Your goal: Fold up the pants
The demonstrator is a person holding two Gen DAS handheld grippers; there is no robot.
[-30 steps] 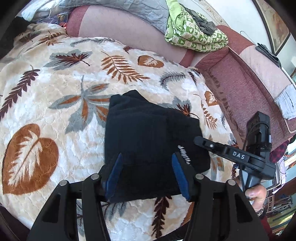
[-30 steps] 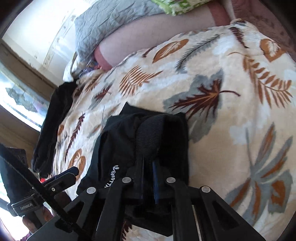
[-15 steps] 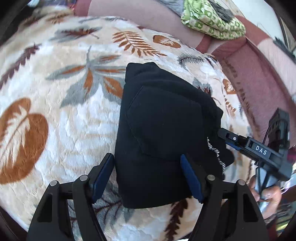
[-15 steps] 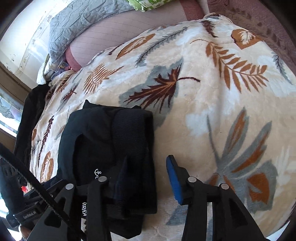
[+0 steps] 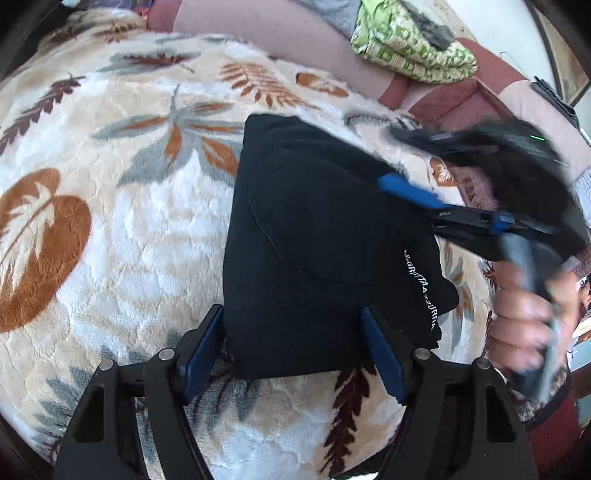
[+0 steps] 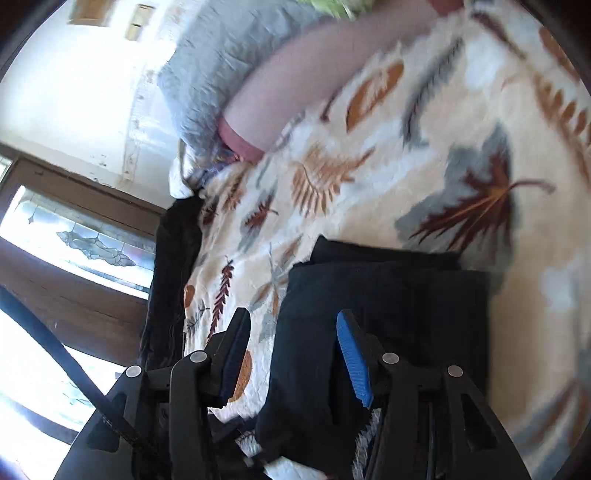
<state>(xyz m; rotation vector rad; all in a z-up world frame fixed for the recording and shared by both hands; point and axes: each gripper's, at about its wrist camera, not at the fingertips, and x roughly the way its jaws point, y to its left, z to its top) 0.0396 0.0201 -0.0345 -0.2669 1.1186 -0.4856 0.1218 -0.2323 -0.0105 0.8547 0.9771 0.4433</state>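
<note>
The left gripper [image 5: 293, 347] hangs with its blue pads spread wide, one off each near corner of the pants [image 5: 314, 236], gripping nothing. A second ago it stood the same way, so this side has hardly changed beyond a slight shift of the view.

The change is on the right. A second ago the right gripper [image 6: 291, 354] was clenched on a thick fold of black cloth; half a second ago its fingers had parted. Now they are spread and empty, and in the right wrist view the bundle's left edge lies between them without being pinched. From the left wrist view, that gripper is a blurred shape up and to the right, above the bundle's far right corner, with the person's hand [image 5: 524, 306] on its handle. The blur suggests it is lifting clear.

Just ahead of the left gripper, the pants lie as a compact dark rectangle on the leaf-print blanket [image 5: 110, 240], several layers deep, with a strip of white lettering along the right edge. Nothing holds the stack and it keeps its shape.

I judge the last fold has been laid and let go, so the task looks close to finished, perhaps needing only a pat to square the loose right edge.

Farther off sit a pink bolster [image 5: 266, 33] and a green patterned bundle [image 5: 410, 48].
</note>
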